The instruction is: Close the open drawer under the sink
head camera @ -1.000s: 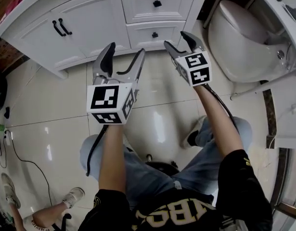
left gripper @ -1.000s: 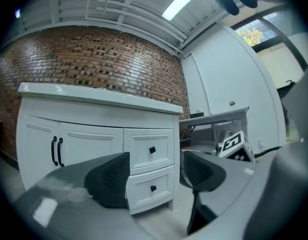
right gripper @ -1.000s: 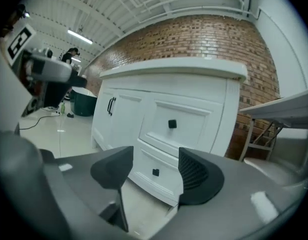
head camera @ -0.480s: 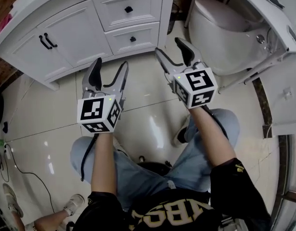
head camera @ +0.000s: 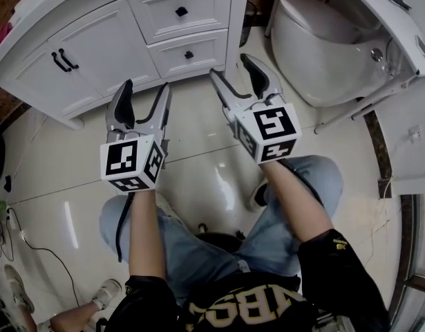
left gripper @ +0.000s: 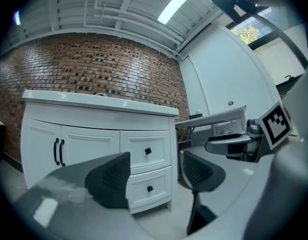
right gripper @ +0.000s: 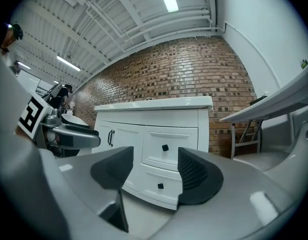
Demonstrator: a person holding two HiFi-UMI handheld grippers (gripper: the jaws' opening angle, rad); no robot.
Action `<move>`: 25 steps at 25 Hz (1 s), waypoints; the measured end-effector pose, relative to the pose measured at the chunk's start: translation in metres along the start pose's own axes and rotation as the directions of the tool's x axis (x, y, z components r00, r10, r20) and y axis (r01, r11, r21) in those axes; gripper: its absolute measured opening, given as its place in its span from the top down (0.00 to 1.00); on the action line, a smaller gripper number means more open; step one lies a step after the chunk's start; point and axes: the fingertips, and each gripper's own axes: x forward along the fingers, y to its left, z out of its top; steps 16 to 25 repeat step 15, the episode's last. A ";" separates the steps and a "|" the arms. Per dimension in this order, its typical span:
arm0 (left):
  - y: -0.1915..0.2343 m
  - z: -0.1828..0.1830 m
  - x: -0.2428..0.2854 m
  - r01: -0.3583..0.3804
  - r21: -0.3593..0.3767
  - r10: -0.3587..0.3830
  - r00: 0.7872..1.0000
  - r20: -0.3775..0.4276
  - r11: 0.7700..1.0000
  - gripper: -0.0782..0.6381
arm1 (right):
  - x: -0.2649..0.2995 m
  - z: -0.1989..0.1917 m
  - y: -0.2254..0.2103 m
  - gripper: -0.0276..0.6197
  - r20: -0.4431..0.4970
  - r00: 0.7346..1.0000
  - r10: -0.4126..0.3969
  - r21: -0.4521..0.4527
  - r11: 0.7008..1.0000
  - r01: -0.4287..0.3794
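Hovering over the glossy tiled floor (head camera: 198,154) in front of the white vanity cabinet (head camera: 139,37), the left gripper (head camera: 144,88) and the right gripper (head camera: 231,66) both point their tips toward it without touching it. The left gripper's fingers (left gripper: 111,178) stand wide apart with nothing between them, and the cabinet's two stacked drawers show through the gap. The right gripper's fingers (right gripper: 198,176) are likewise spread wide and empty, with the same two drawers in their gap.

The upper drawer (head camera: 198,2) and the lower drawer (head camera: 205,47), each with one small black knob, sit at the right end of the cabinet. Both fronts look flush with its face, so neither appears pulled out. The lower drawer is the one nearest the right gripper's tips, near but apart from them.

The cabinet's left part has two doors (head camera: 101,43), with a pair of black bar handles (head camera: 57,62) side by side where they meet. A white counter (left gripper: 98,100) tops the cabinet, and a brick wall (left gripper: 108,64) rises behind it. To the right of the cabinet, past a dark gap, stands a white toilet (head camera: 323,43). The person faces the cabinet in blue jeans (head camera: 191,254), forearms stretched toward it.
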 end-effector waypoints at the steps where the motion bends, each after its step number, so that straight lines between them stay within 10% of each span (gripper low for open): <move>1: -0.001 -0.002 0.001 0.005 0.002 -0.005 1.000 -0.005 1.000 0.42 | 0.000 0.000 -0.002 0.53 -0.001 1.000 -0.005 0.006 1.000 0.005; 25: -0.013 -0.004 0.018 0.050 -0.011 -0.050 0.999 -0.005 0.999 0.42 | 0.010 -0.009 0.007 0.59 -0.019 0.999 0.045 -0.012 0.999 -0.045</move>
